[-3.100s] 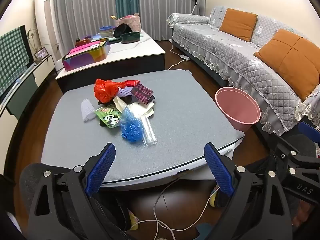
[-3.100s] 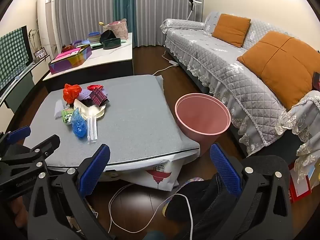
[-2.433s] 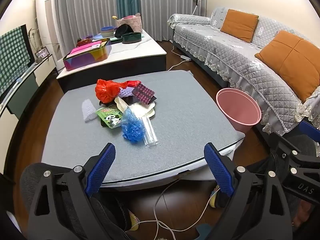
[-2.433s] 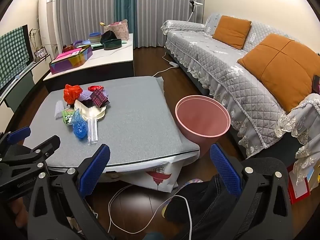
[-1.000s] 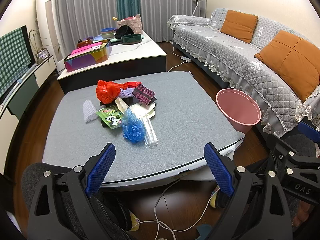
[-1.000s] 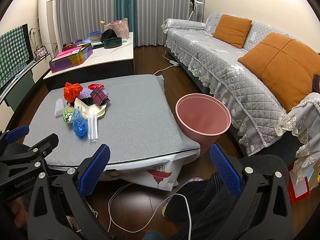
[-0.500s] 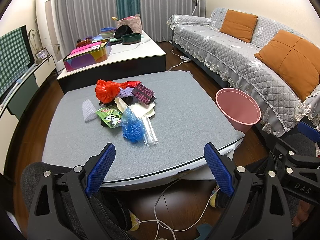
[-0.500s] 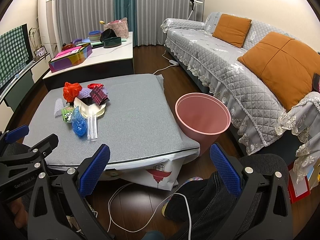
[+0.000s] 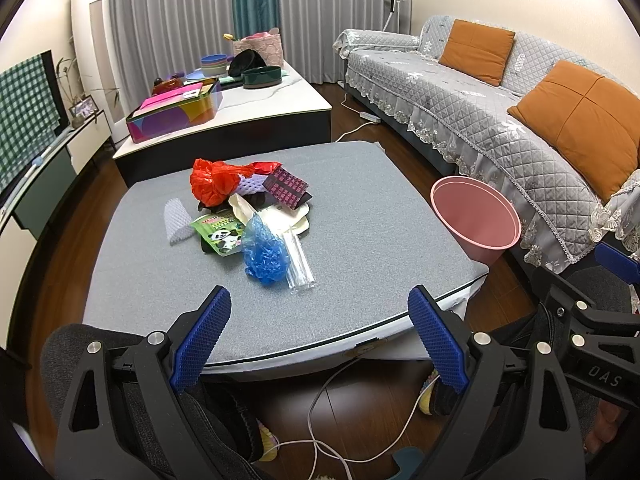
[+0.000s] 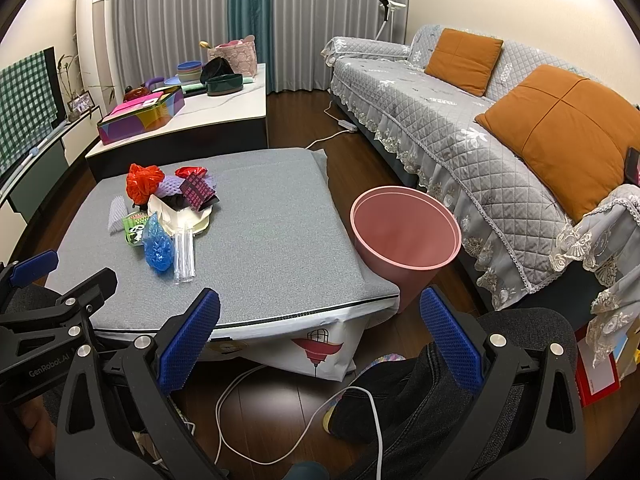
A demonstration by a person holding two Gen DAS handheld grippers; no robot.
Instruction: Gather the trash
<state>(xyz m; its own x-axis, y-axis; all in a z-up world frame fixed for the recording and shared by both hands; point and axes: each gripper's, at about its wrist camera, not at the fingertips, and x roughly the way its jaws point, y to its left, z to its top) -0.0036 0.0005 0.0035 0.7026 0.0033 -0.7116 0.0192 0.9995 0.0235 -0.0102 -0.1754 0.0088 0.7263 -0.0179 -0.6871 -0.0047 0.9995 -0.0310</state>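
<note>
A heap of trash lies on the grey table (image 9: 360, 240) (image 10: 272, 216): a red plastic bag (image 9: 210, 186) (image 10: 144, 184), a blue crumpled bag (image 9: 264, 254) (image 10: 157, 249), a clear plastic sleeve (image 9: 300, 262) (image 10: 185, 256), a green panda wrapper (image 9: 222, 235), a white foam net (image 9: 176, 220) and a dark patterned packet (image 9: 286, 188) (image 10: 196, 191). An empty pink bin (image 9: 476, 218) (image 10: 404, 236) stands on the floor at the table's right. My left gripper (image 9: 318, 336) and right gripper (image 10: 318, 334) hover open before the table's near edge, both holding nothing.
A grey quilted sofa (image 9: 500, 108) with orange cushions (image 10: 560, 128) runs along the right. A white low table (image 9: 240, 100) with a colourful box (image 9: 176, 110) and bowls stands behind. White cables (image 10: 240, 400) lie on the dark wood floor below. A person's legs show underneath.
</note>
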